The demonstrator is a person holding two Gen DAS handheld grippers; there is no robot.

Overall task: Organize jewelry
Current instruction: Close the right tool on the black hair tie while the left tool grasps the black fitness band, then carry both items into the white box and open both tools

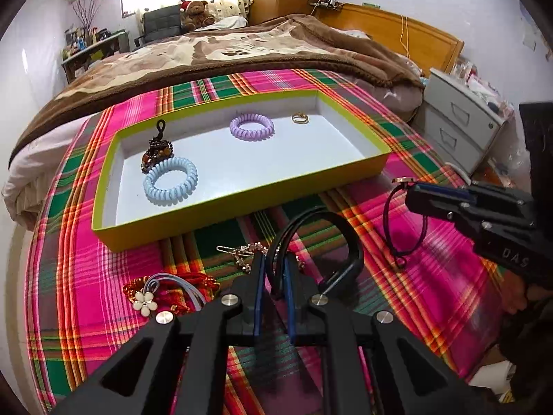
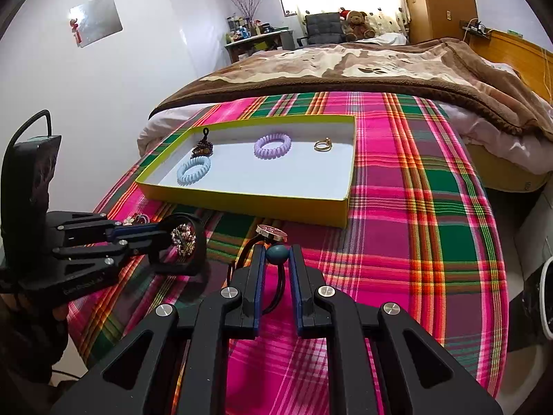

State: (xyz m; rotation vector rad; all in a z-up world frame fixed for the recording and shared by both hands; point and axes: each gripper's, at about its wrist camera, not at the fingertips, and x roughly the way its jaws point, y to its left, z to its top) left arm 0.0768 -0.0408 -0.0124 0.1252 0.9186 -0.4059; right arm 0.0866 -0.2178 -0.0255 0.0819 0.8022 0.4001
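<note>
left gripper [image 1: 274, 266]: tilted down over the plaid cloth [image 1: 397, 242], jaws clamped on a black hairband [image 1: 349, 238] curving off toward 1 o'clock | right gripper [image 2: 276, 254]: tilted down, jaws closed on a black cord bracelet [image 2: 276, 297], its teal bead [image 2: 276, 253] at the tips | yellow tray [image 2: 249, 204]: at 12 o'clock beyond both

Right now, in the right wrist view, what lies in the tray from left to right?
Blue coil tie → beaded brown clip → purple coil tie → gold ring, all on the floor of the tray.
</note>
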